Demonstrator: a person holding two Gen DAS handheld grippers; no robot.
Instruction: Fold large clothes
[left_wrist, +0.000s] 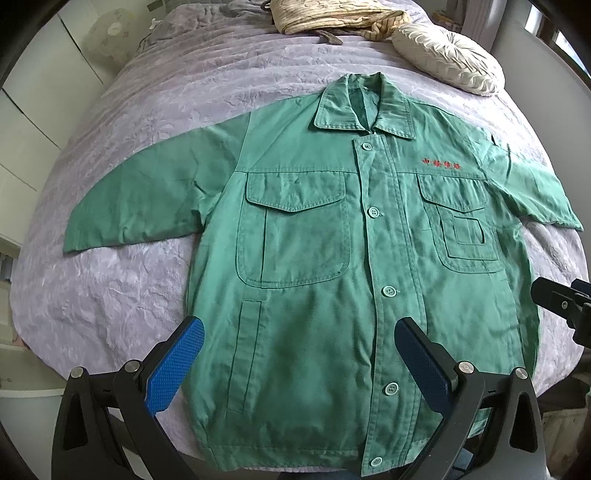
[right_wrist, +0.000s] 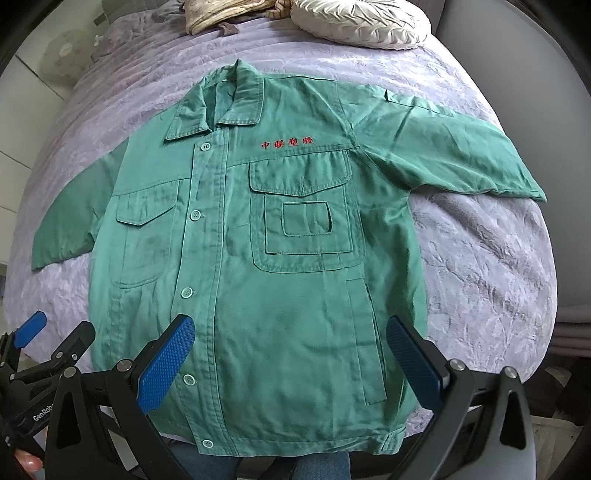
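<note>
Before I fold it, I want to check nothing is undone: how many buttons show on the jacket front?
5, in a line down the placket of the jacket: below the collar, chest, mid, lower, hem. All look fastened.

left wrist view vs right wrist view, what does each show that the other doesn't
Only the left wrist view shows the left gripper head-on, open above the hem.

Only the right wrist view shows the right gripper head-on, also open, plus a fingertip at the bottom-left corner.

Both show the green jacket buttoned and spread flat on the purple bedspread, with a cream round cushion beyond the collar.

Both wrist views above jacket (left_wrist: 314, 258) hem, overlapping
</note>
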